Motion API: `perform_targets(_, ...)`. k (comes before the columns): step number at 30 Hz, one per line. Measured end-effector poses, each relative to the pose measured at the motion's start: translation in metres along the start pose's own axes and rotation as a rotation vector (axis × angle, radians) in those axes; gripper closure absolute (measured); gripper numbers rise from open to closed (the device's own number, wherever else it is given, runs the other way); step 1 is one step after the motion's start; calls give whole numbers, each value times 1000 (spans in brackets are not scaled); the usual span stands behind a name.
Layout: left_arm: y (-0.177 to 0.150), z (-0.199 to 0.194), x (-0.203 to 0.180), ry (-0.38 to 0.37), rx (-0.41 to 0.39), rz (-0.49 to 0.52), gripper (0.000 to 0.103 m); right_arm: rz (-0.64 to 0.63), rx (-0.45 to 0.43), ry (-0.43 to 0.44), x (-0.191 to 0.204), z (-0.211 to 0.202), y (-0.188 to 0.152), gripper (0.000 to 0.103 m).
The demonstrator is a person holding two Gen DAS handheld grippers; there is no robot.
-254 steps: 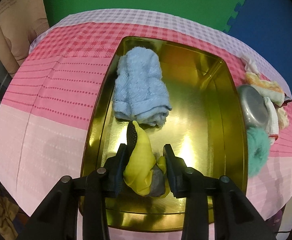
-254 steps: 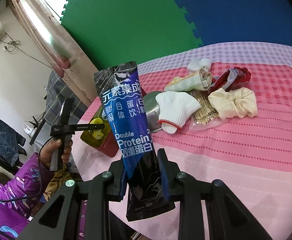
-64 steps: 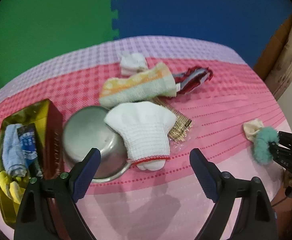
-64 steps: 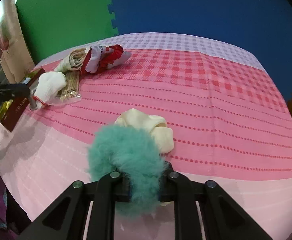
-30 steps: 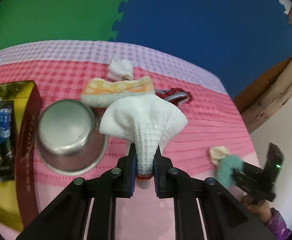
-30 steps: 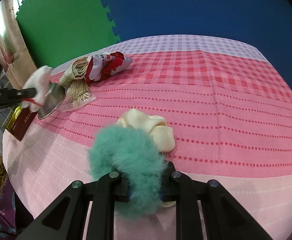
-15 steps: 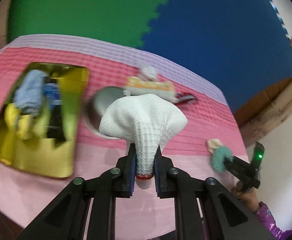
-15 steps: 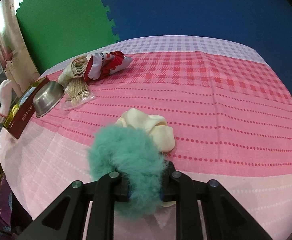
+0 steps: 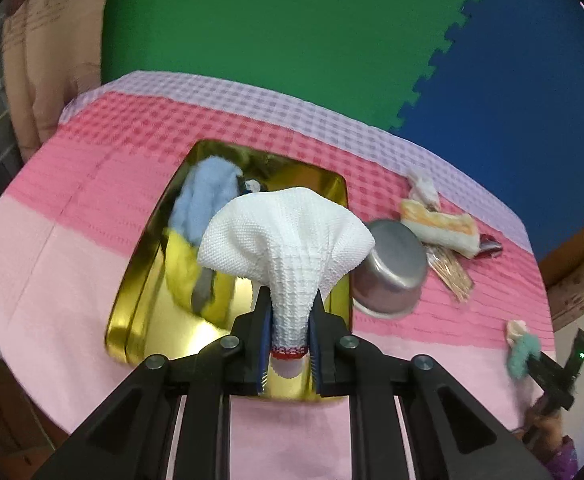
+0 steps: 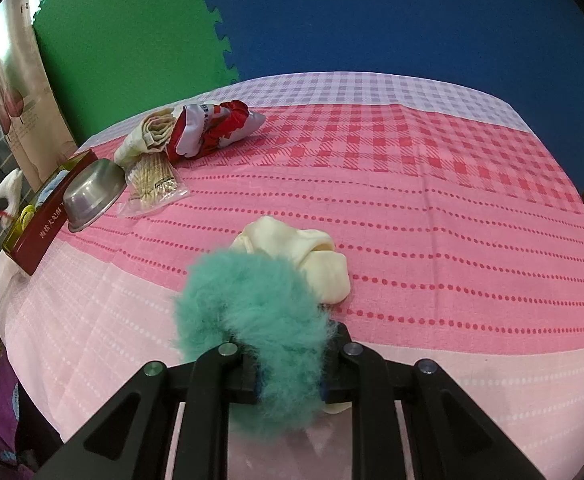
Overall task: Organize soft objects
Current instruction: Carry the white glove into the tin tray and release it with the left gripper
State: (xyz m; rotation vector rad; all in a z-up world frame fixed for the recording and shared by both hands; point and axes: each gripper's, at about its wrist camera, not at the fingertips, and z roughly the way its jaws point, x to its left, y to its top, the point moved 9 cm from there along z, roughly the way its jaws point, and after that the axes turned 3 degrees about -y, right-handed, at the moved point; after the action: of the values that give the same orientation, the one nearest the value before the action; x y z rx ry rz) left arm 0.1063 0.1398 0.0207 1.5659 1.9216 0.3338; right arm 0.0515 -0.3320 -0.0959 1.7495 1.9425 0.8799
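My left gripper (image 9: 289, 320) is shut on a white knit glove (image 9: 287, 236) with a red cuff line and holds it above the gold tin (image 9: 131, 300). The tin holds a light blue towel (image 9: 205, 196), a yellow item (image 9: 181, 264) and a dark packet. My right gripper (image 10: 292, 360) is shut on a teal furry scrunchie (image 10: 259, 312), just above the tablecloth. A cream scrunchie (image 10: 300, 252) lies right beyond it. The right gripper also shows small at the far right of the left wrist view (image 9: 532, 360).
A steel bowl (image 9: 392, 276) lies upturned right of the tin. Beyond it lie an orange-and-white towel (image 9: 440, 224), a packet of sticks (image 9: 452, 272), a small white cloth (image 9: 422, 188) and a red-and-white snack bag (image 10: 211, 128). The round table drops off at its edges.
My left gripper has picked up the white glove and swung it left, from over the bowl to above the gold tin. My right gripper has stayed put with the teal scrunchie.
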Motion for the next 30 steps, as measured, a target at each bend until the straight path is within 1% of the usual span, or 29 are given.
perform_targets(2,14,11,0,19,-7,13,89,-1,0,-1,0,0,0,84)
perform_targets(7,38,46,-3,14,25,13,89,-8,-2,-6,0,1,0,84)
perform_targets(8,40,51,-4,22,29,21,89,-8,-2,-5,0,1,0,84)
perform_targets(10,44,63,-1,61,37,25,89,-9,-3,-5,0,1,0,84)
perform_targets(13,47,76,1,53,56,4,88,-8,-3,-1,-1,1,0,84)
perform_targets(16,49,85,-3,59,62,17,88,-8,-3,0,-1,1,0,84)
perform_targets(25,49,105,-9,124,87,69,87,-7,-3,2,-1,1,0,84)
perform_targets(27,48,108,-10,136,87,82,83,-6,-3,3,-1,1,0,84)
perform_targets(30,47,110,-12,161,84,109,80,-7,-3,2,-1,1,0,84)
